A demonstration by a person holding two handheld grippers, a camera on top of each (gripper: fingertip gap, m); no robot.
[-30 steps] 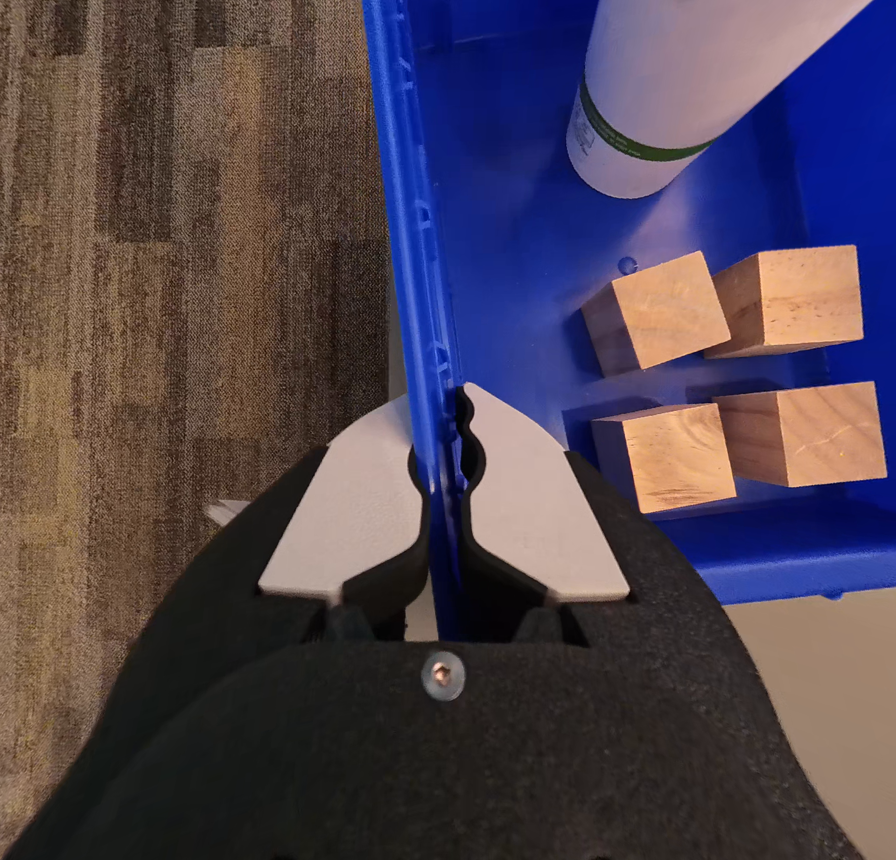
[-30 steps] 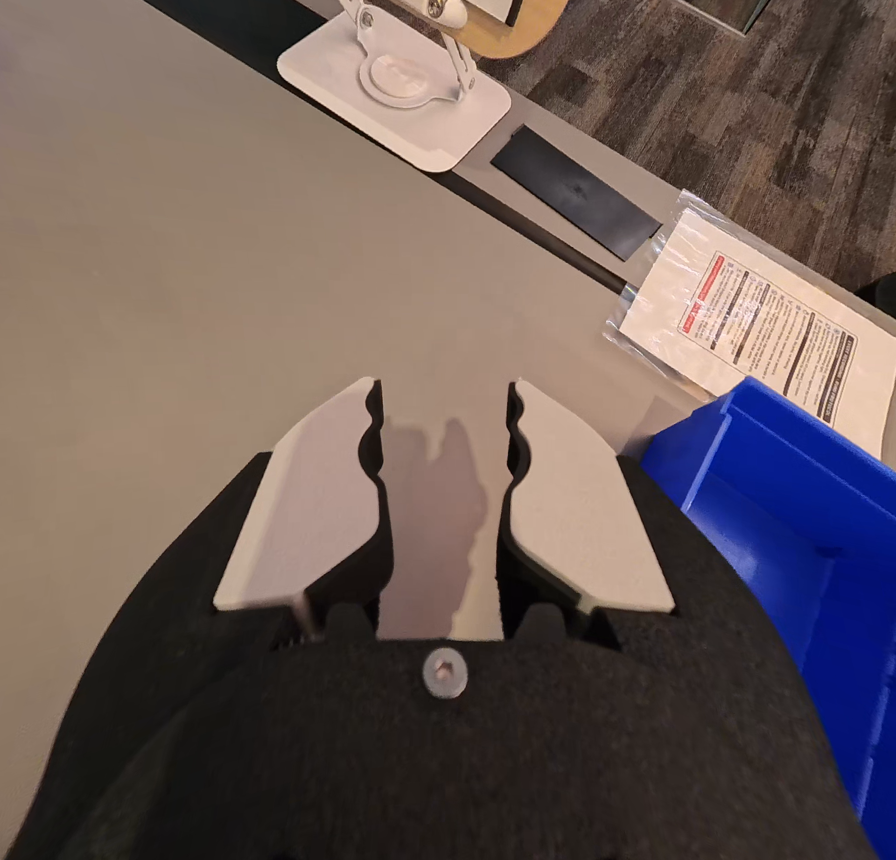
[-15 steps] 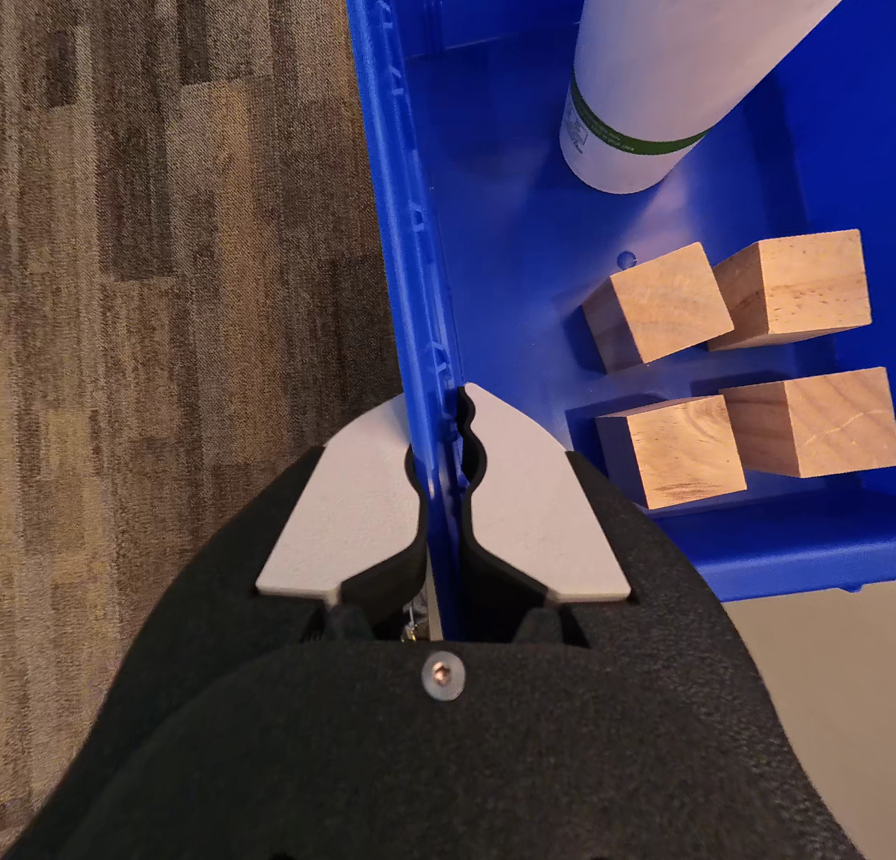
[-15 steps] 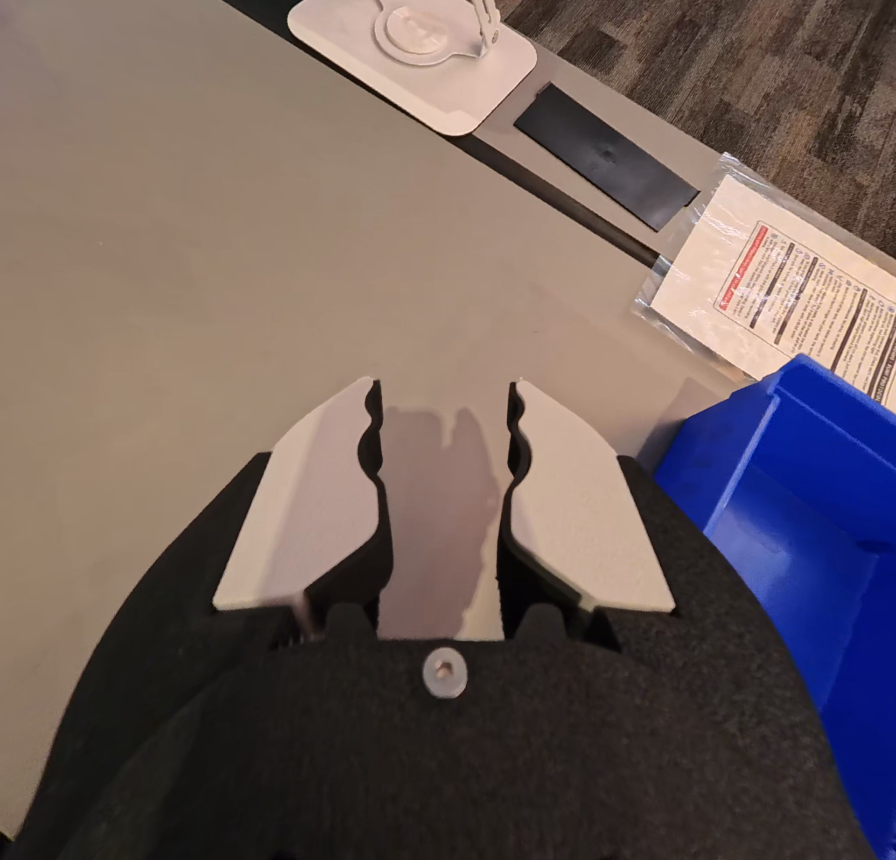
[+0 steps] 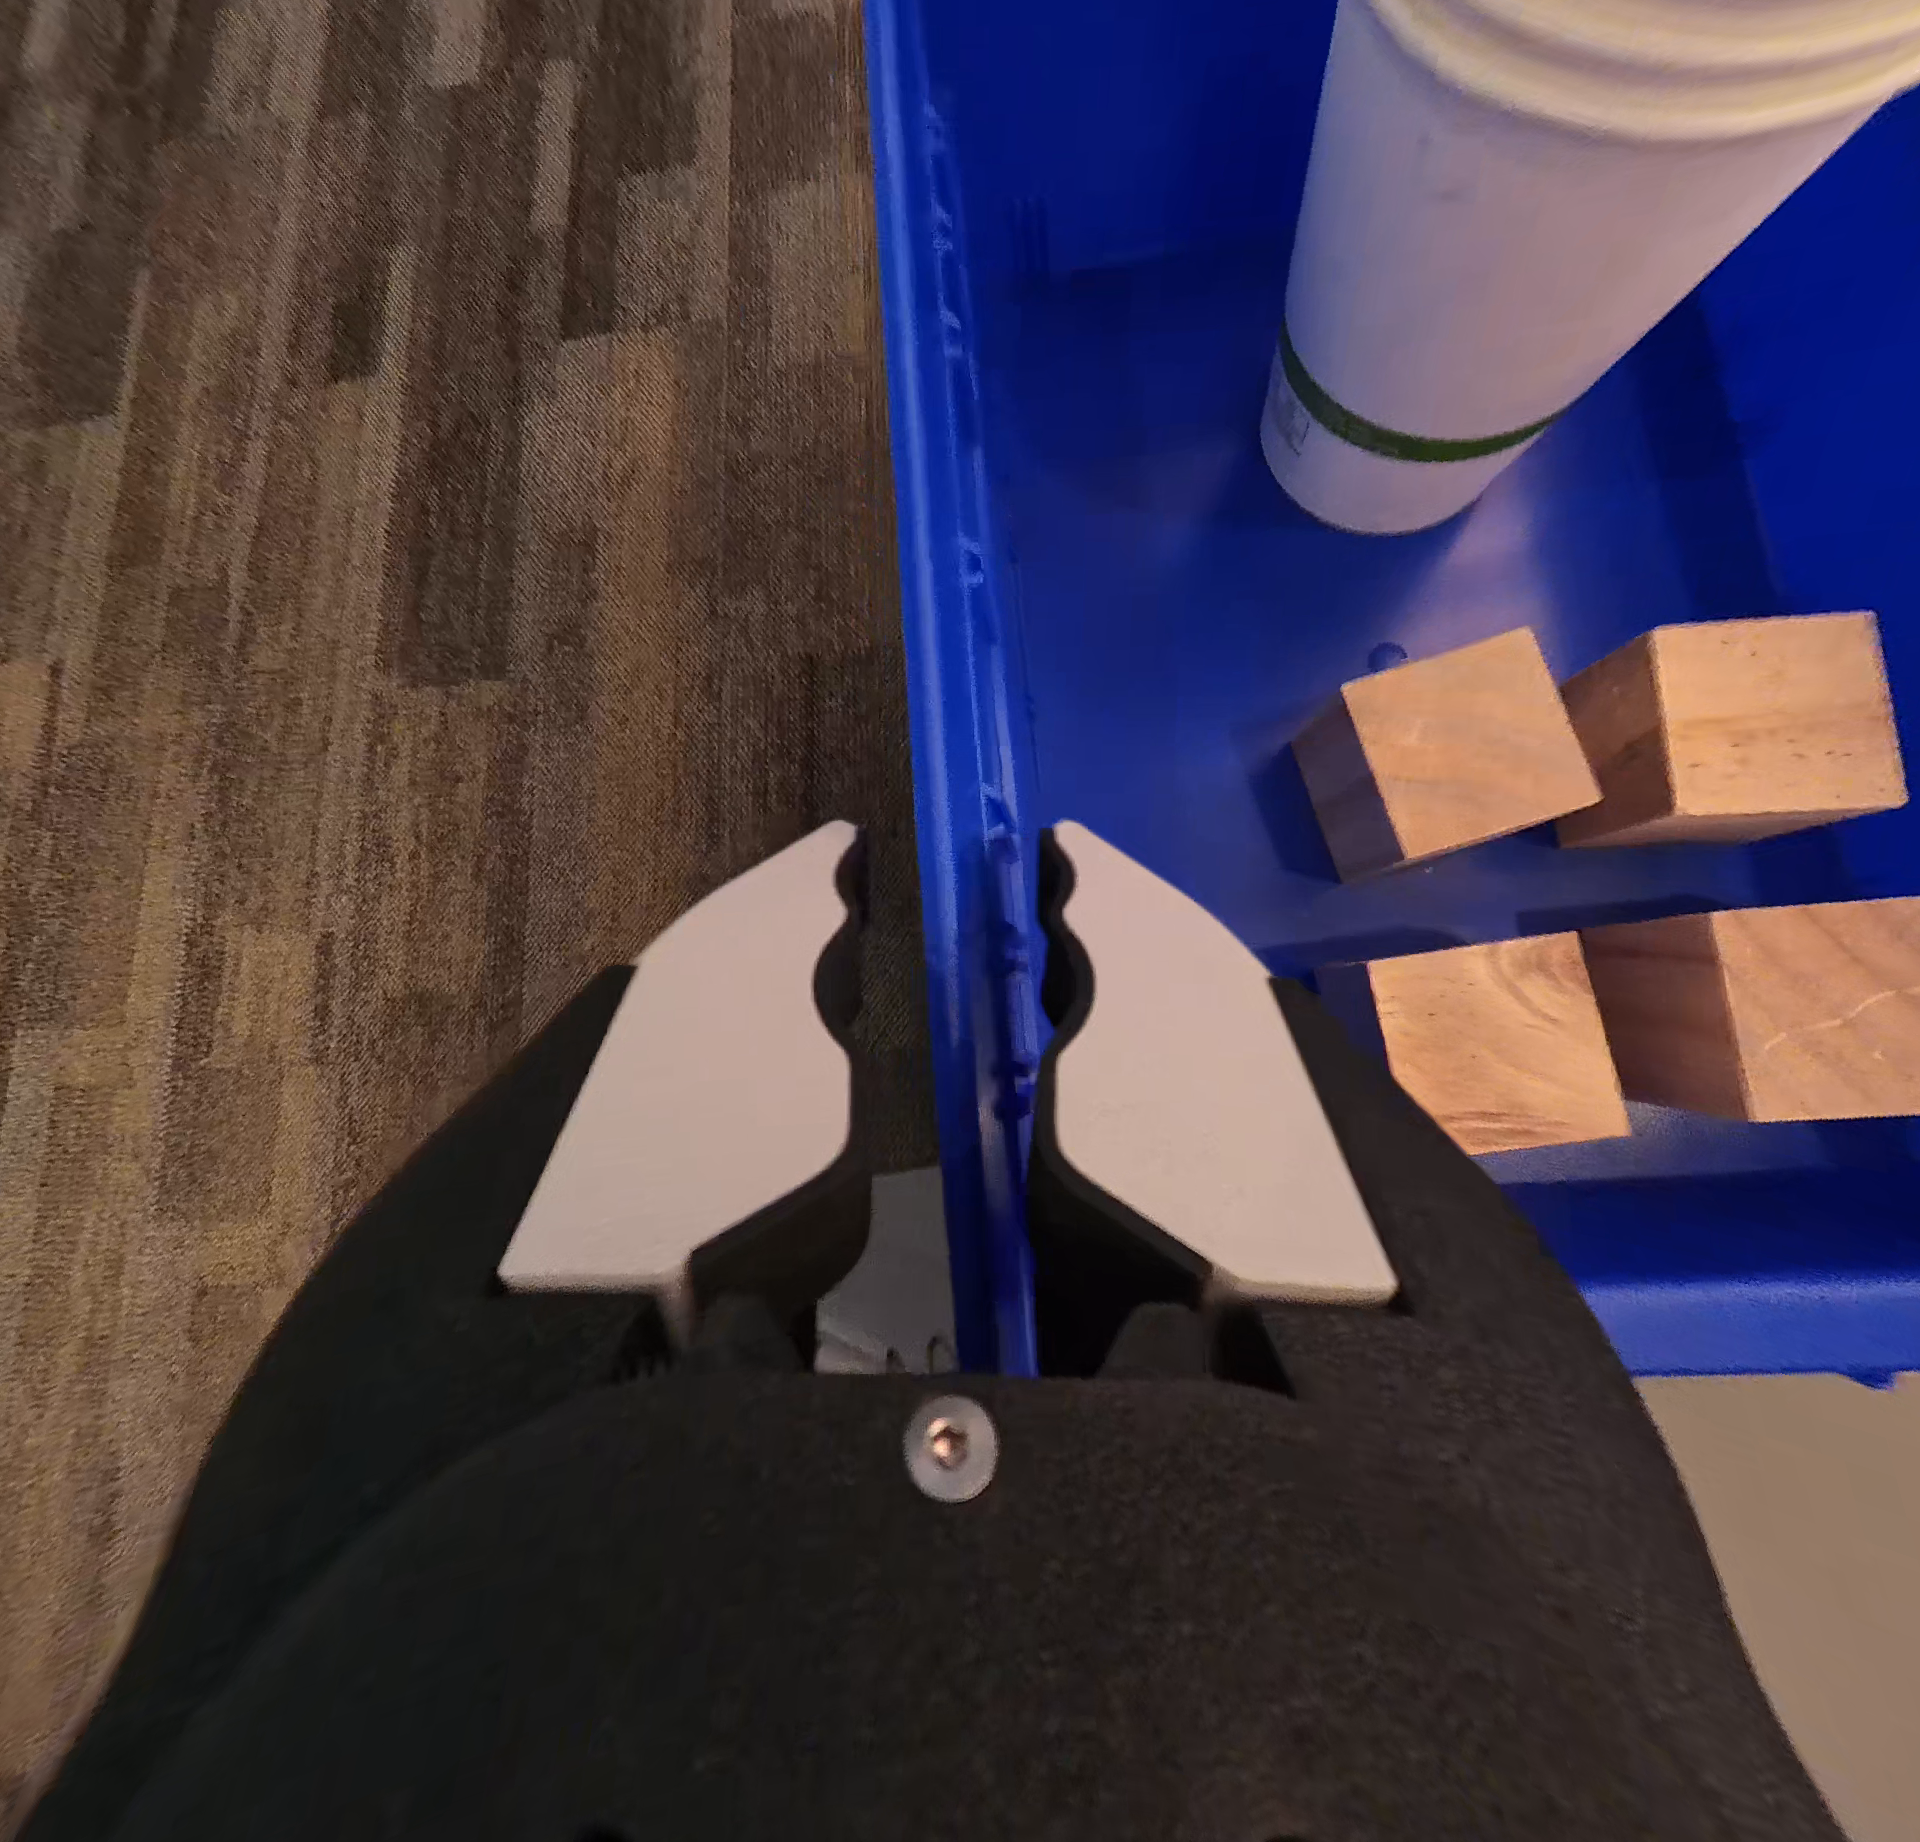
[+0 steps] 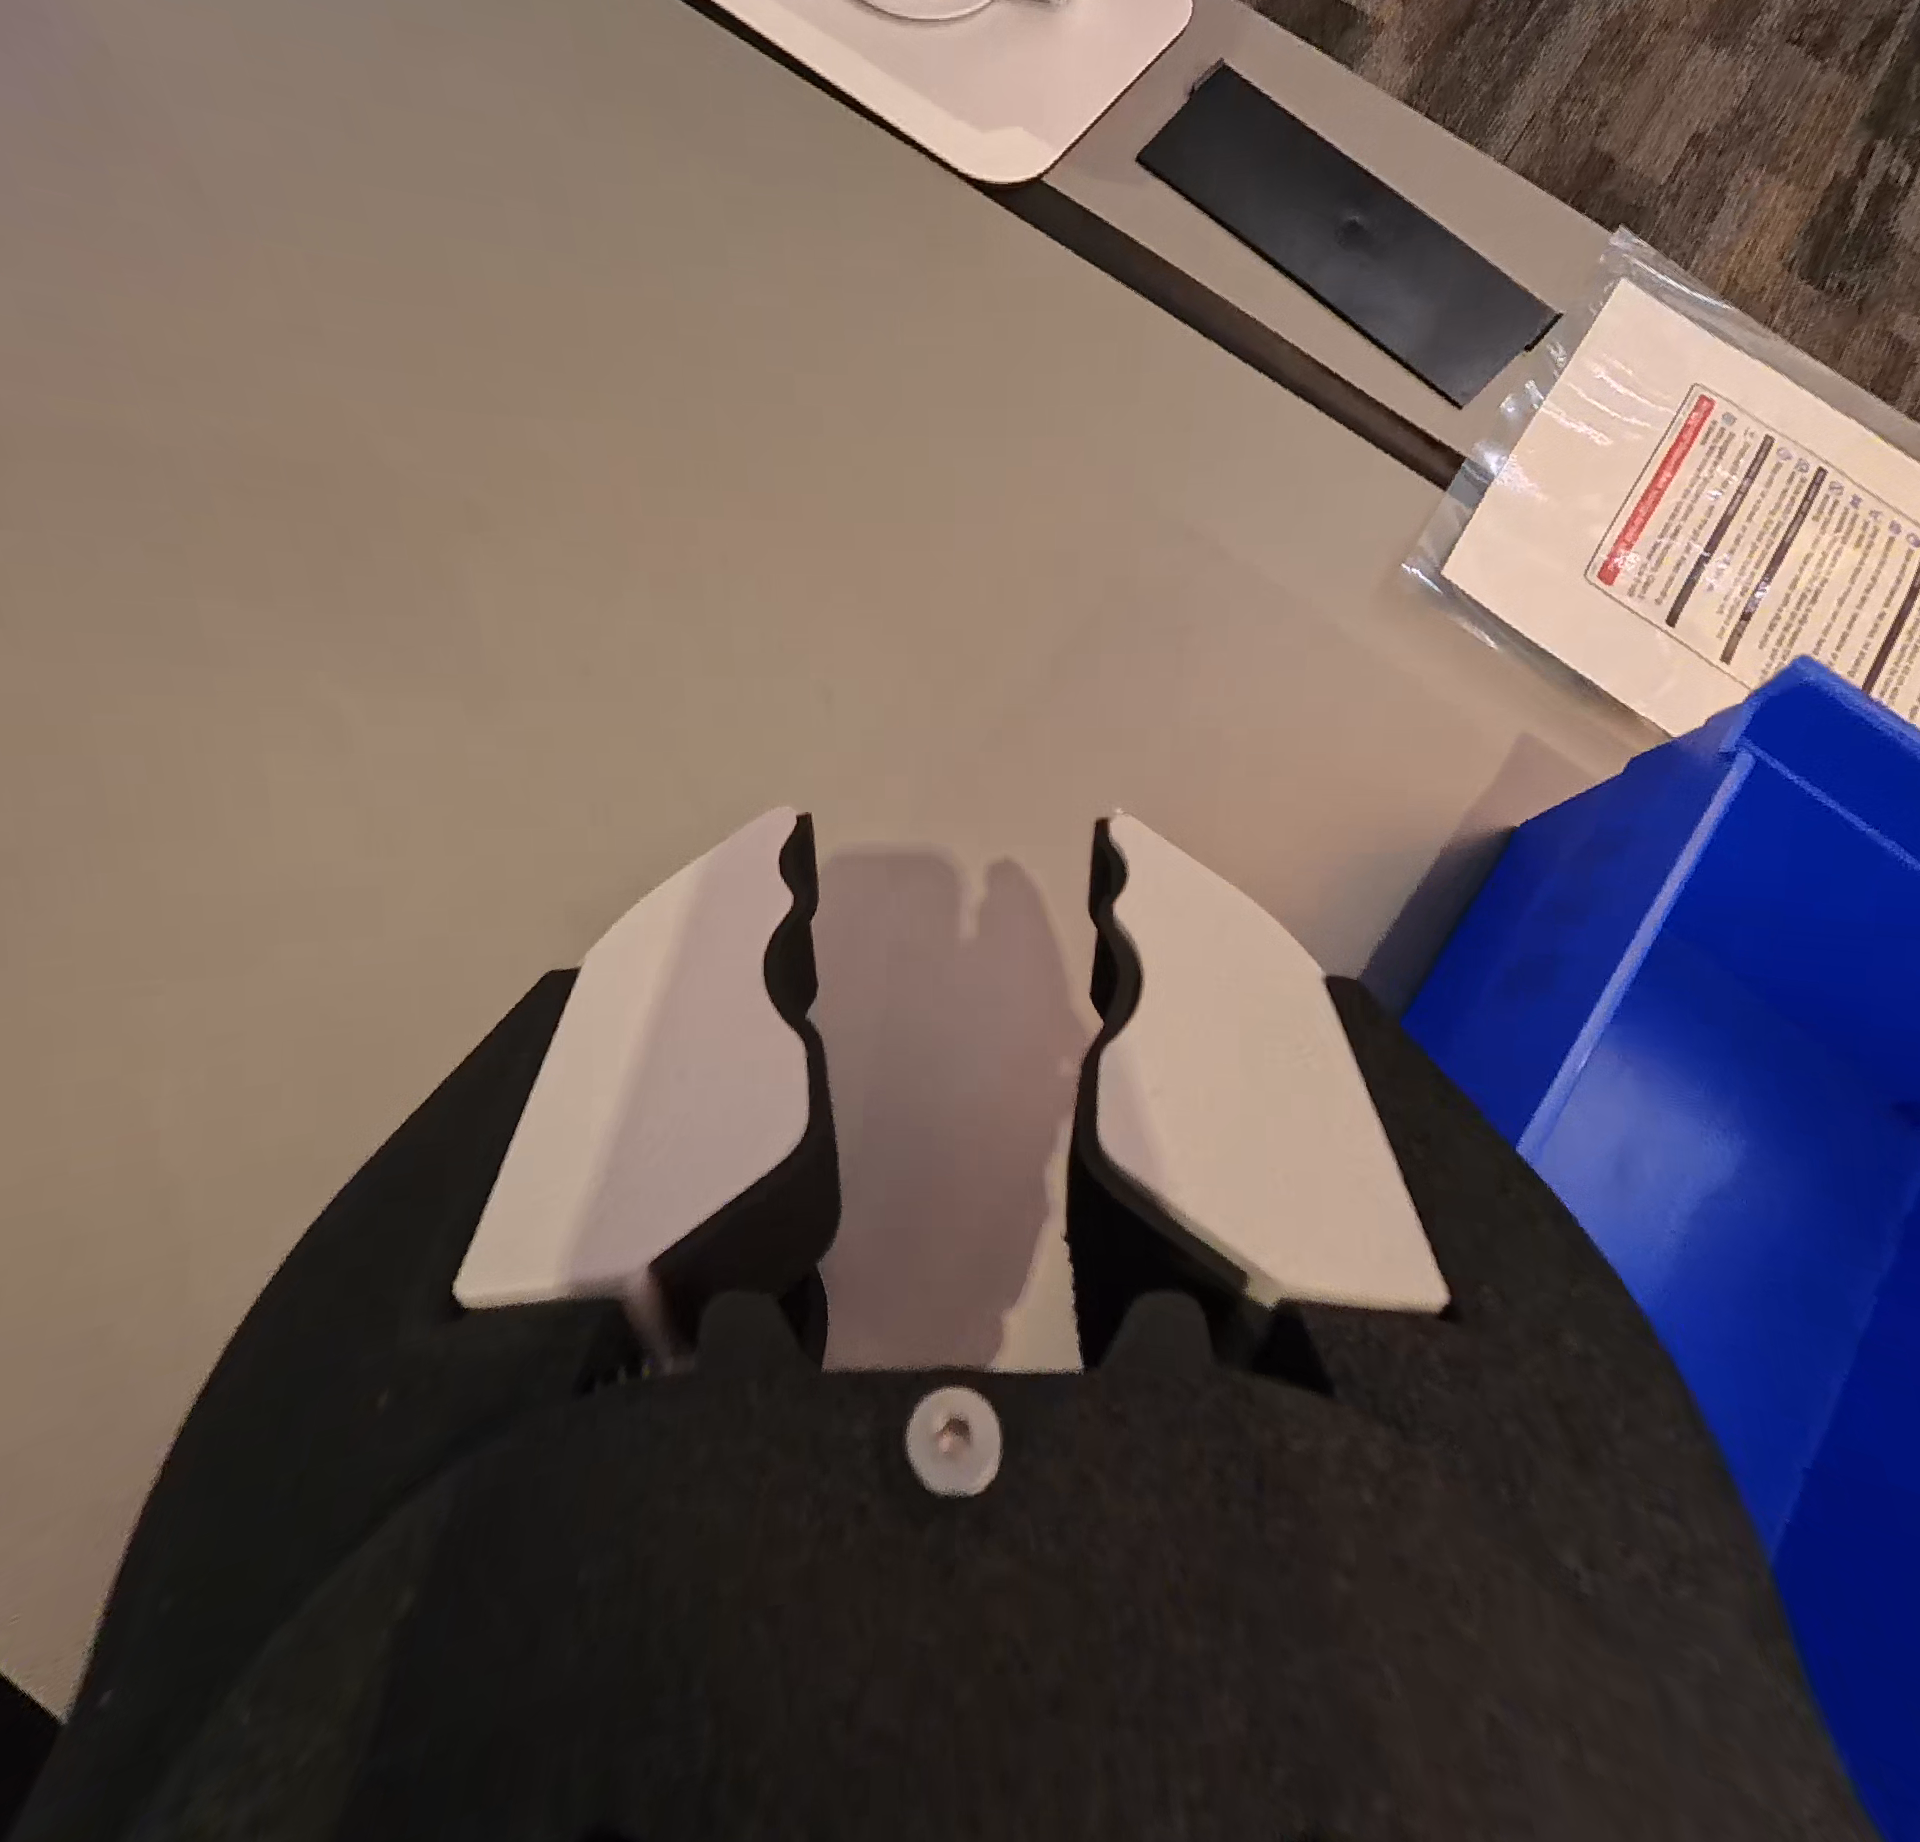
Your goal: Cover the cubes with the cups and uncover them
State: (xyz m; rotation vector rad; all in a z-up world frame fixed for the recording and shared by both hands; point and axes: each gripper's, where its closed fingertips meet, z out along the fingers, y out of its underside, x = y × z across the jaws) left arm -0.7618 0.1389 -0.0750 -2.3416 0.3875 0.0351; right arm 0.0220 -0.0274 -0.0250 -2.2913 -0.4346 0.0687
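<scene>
A blue bin (image 5: pixel 1143 566) holds a stack of white paper cups (image 5: pixel 1455 286) with a green band, leaning on its side, and several wooden cubes (image 5: pixel 1455 743) in front of it. My left gripper (image 5: pixel 948 836) is open and straddles the bin's left wall (image 5: pixel 966 649). Its left finger stands clear of the wall and its right finger is close against it. My right gripper (image 6: pixel 953 826) is open and empty above the grey table (image 6: pixel 416 545), with the bin's corner (image 6: pixel 1714 1065) to its right.
Carpeted floor (image 5: pixel 416 545) lies beyond the bin's left wall. On the table's far side are a white stand base (image 6: pixel 935 47), a black flat patch (image 6: pixel 1340 234) and a printed sheet in a clear bag (image 6: pixel 1662 545).
My left gripper has opened off the bin's left wall, which it was shut on. The right gripper has moved forward over the table and stays open.
</scene>
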